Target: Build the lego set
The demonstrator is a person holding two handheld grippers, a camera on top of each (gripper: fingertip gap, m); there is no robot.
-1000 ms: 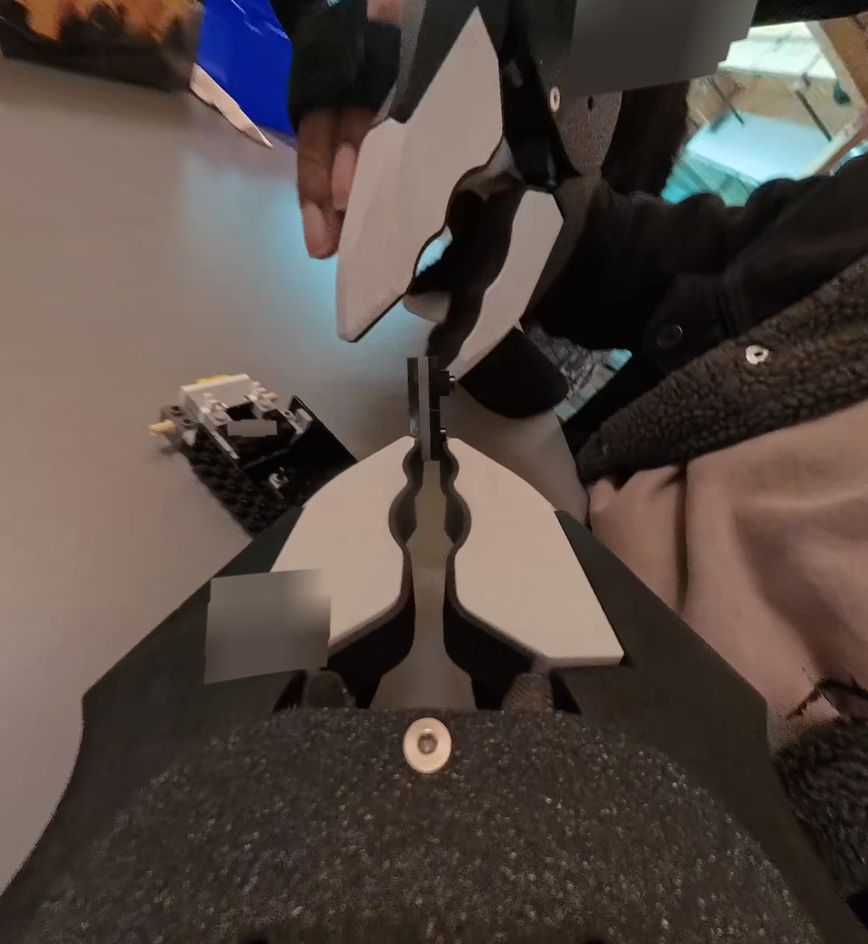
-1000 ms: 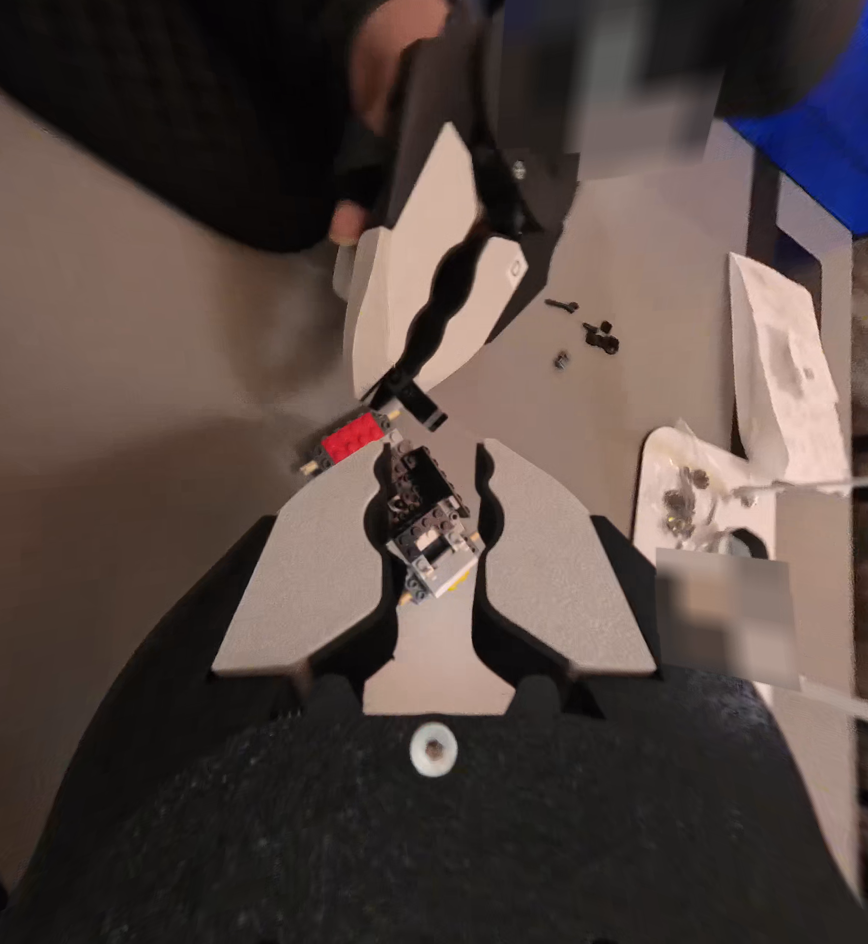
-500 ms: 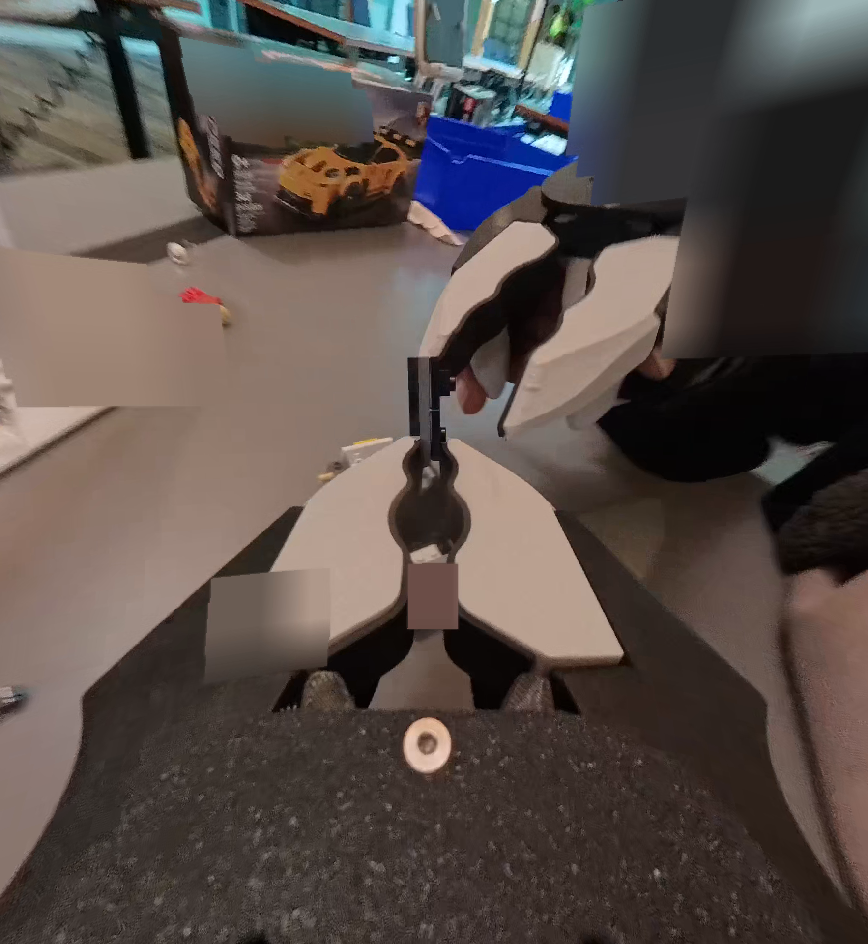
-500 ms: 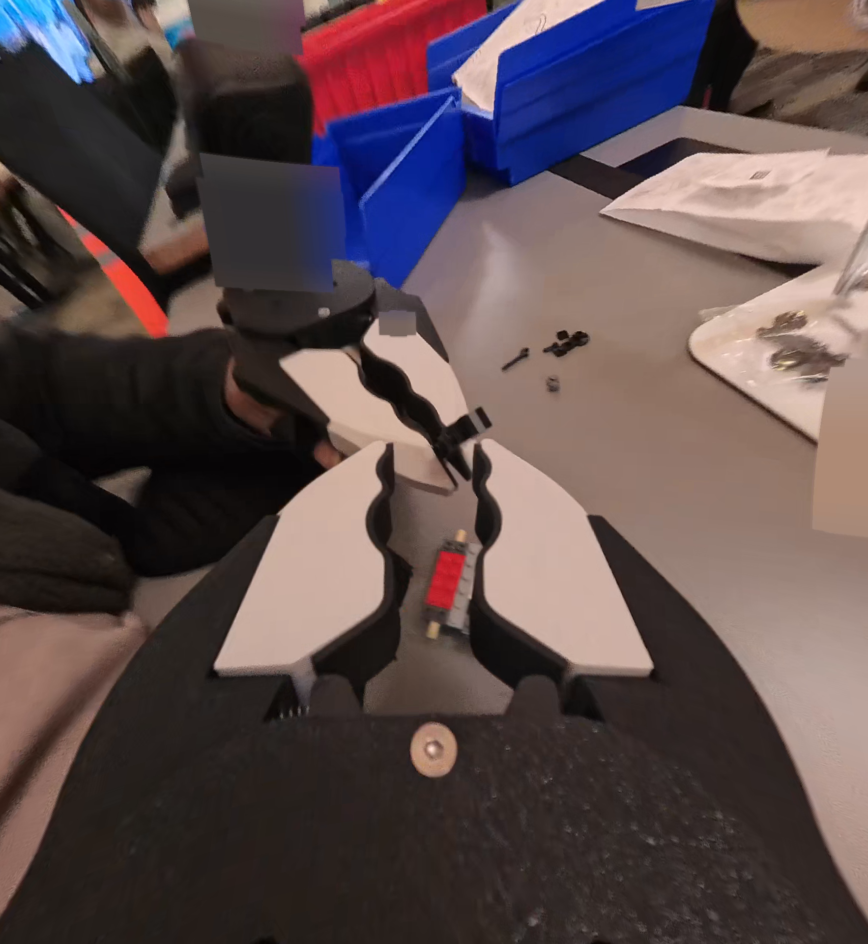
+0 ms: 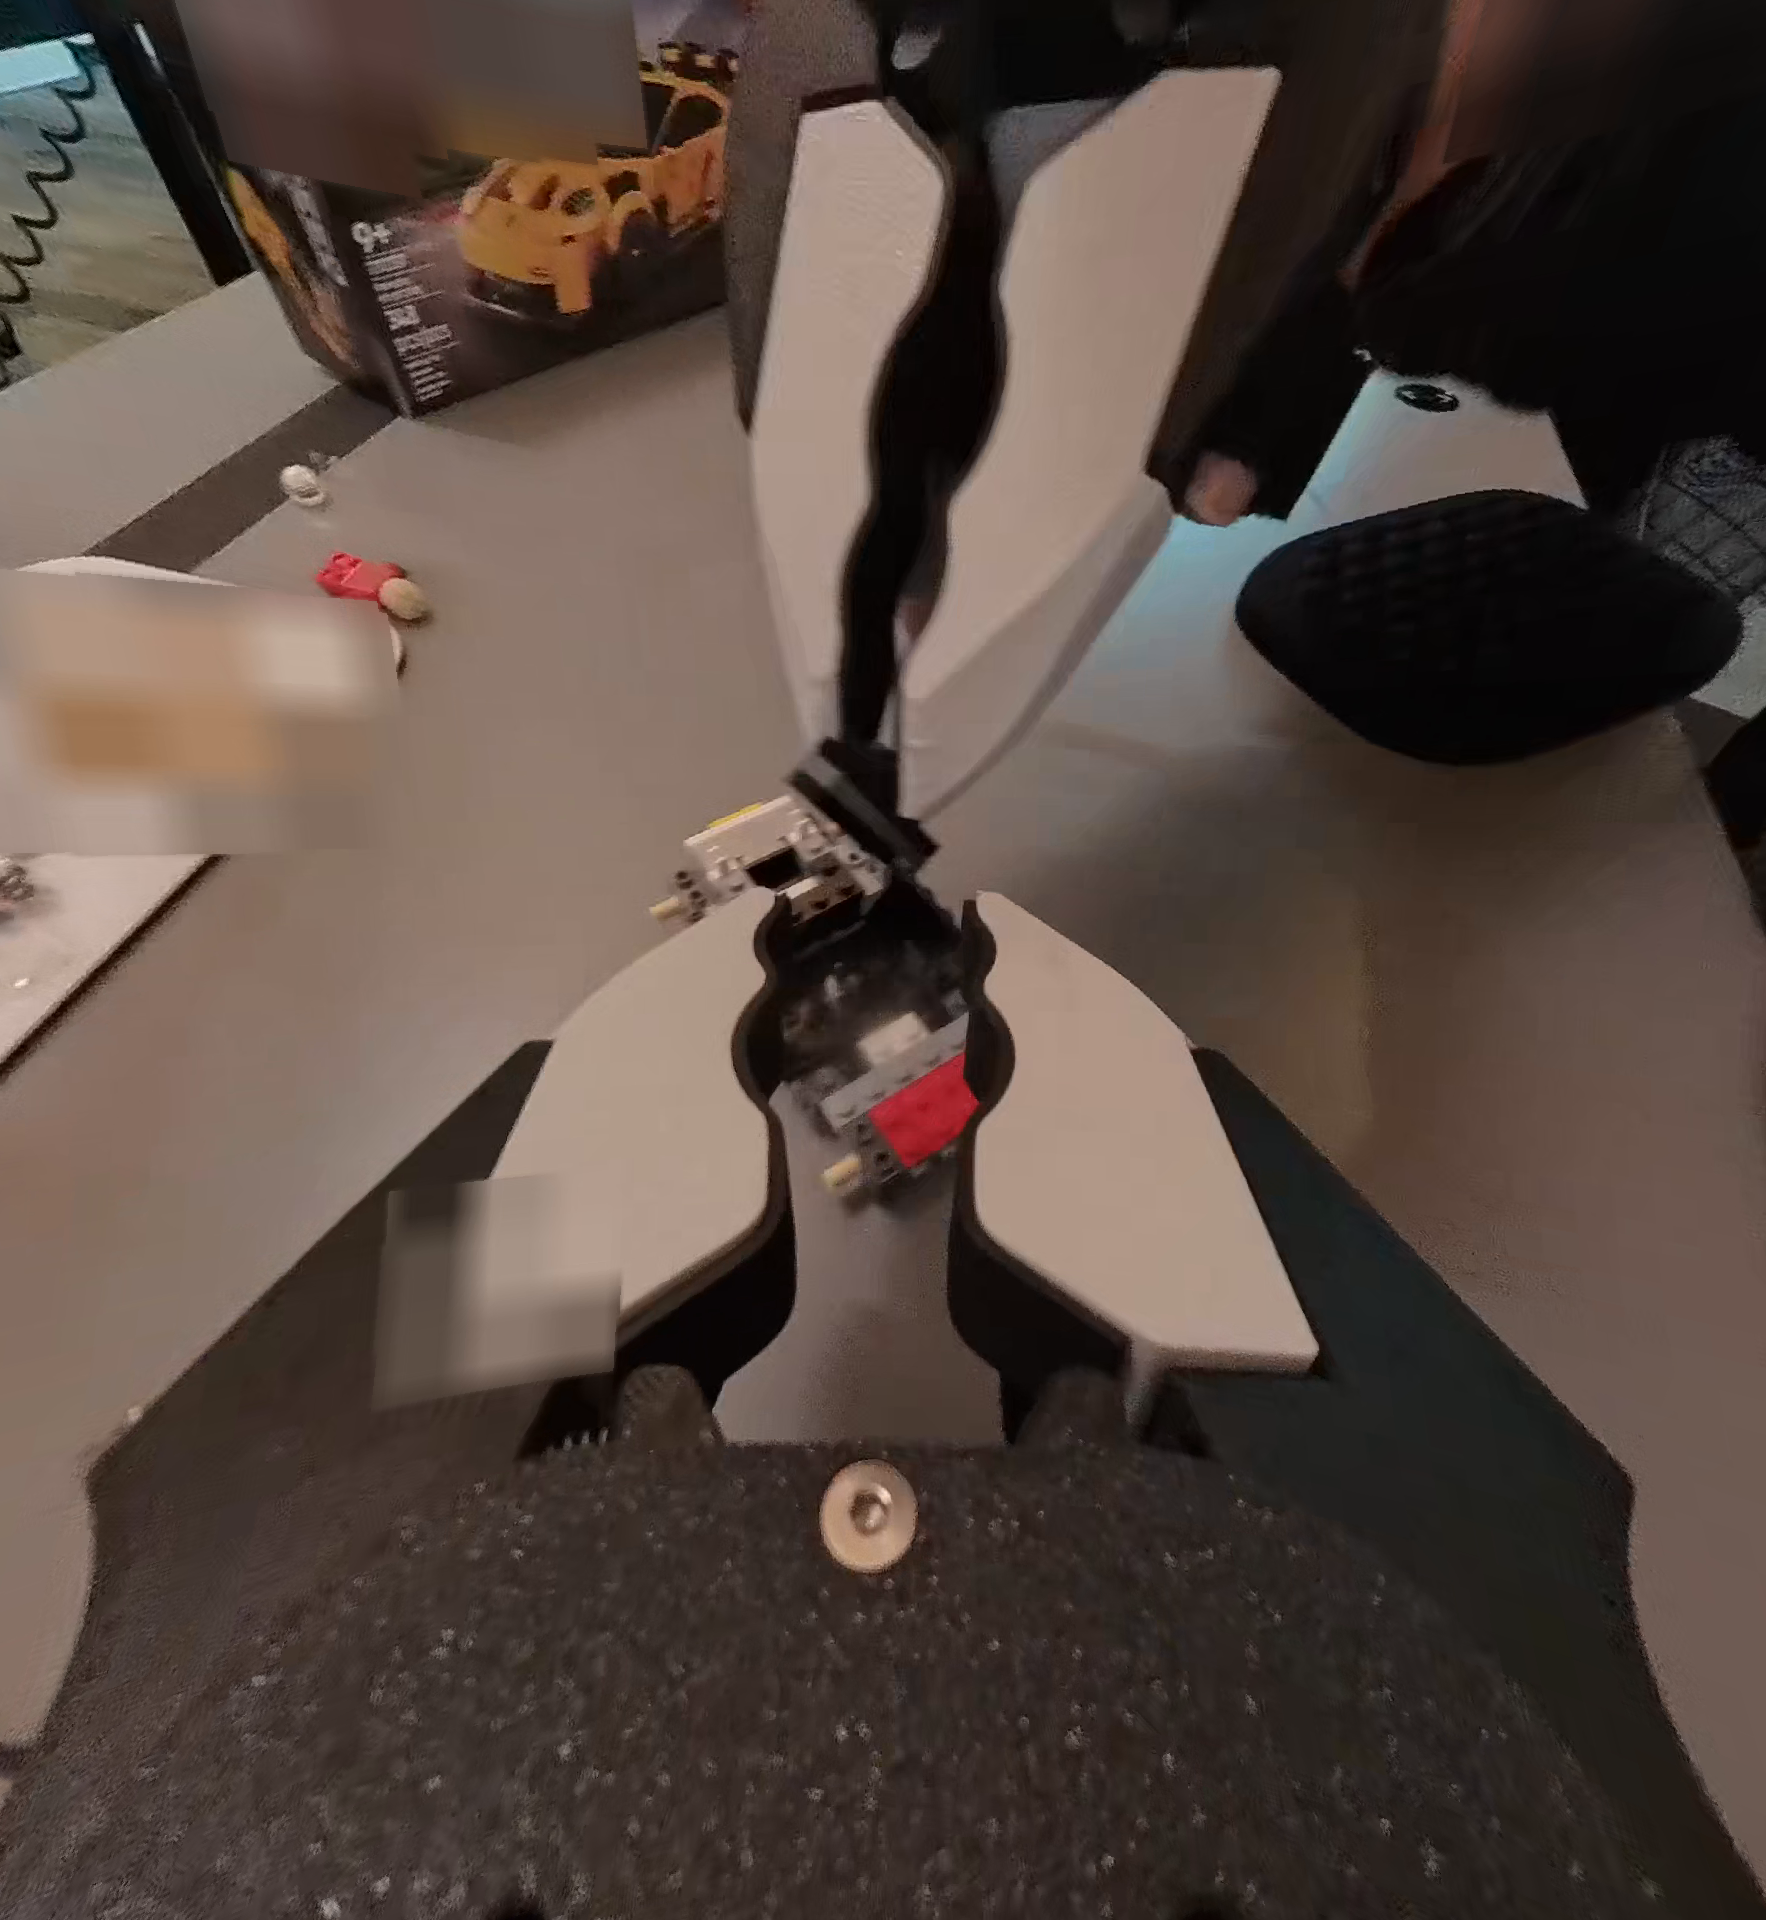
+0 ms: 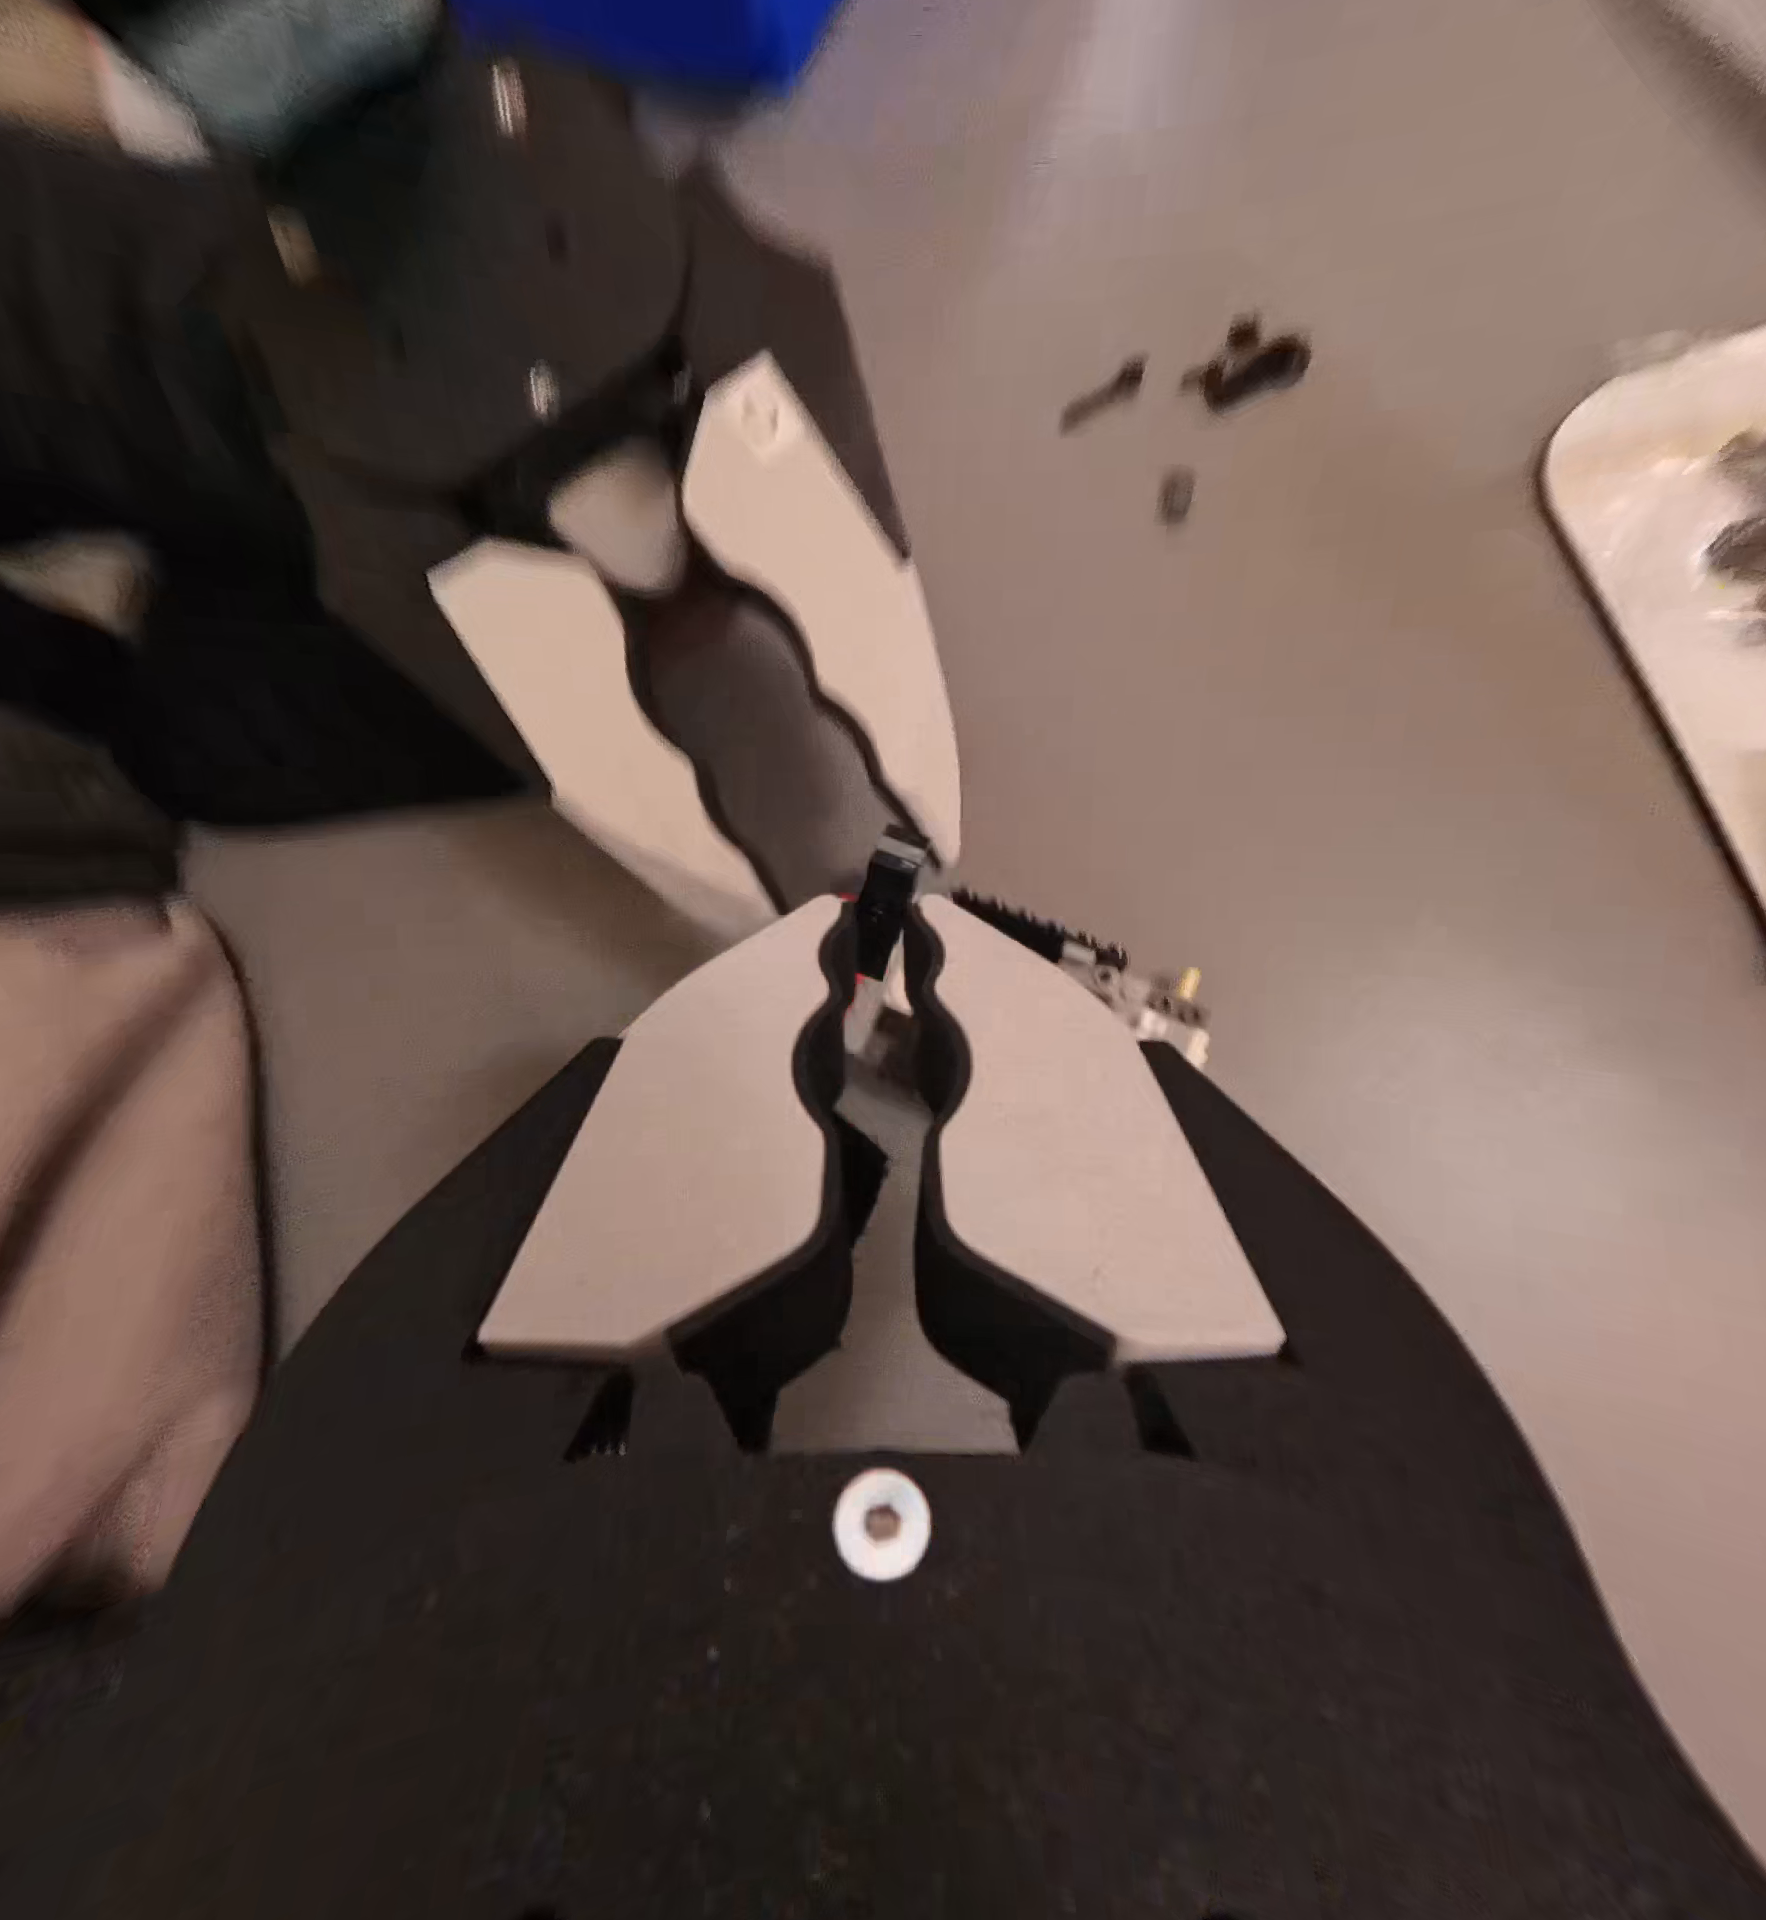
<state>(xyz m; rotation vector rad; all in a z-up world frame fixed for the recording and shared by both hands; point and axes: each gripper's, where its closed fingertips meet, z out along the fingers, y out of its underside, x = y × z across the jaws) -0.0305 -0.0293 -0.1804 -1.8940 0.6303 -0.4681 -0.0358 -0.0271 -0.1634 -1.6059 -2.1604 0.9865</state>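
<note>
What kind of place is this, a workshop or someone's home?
Probably a workshop or lab bench, not a home: a plain grey table holds a toy-car set box, a tray of loose parts, and a half-built brick model.

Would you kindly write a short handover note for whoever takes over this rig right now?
Left gripper: open, fingers either side of the partly built lego assembly on the table.
Right gripper: shut on a small black piece, held at the assembly's grey end.
Done: black base with grey and red bricks built.
Left: press the black piece on. Loose black parts and the bagged pieces on the tray are not yet used.
</note>
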